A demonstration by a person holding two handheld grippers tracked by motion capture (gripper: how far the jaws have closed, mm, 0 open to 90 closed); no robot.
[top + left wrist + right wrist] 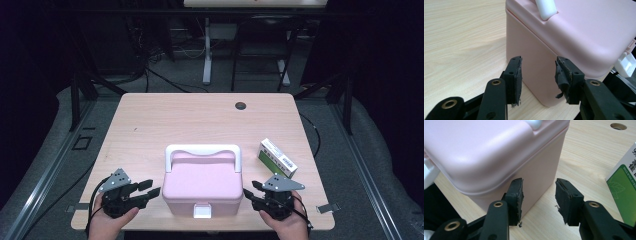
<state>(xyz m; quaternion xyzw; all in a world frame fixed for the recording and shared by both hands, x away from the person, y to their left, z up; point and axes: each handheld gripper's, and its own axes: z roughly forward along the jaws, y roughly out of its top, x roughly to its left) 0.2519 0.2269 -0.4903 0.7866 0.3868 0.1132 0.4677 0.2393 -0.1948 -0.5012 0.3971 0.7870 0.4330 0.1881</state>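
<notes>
A pink box (202,186) with a white handle (203,150) sits at the near middle of the table (150,120), its long axis running left to right, its white latch (202,210) facing the near edge and the handle lying toward the far side. The left gripper (152,187) and right gripper (248,190) flank its two short ends, each with jaws apart and gripping nothing, tips pointing at the box. A green-and-white carton (277,158) lies just beyond the right gripper, angled far-left to near-right.
</notes>
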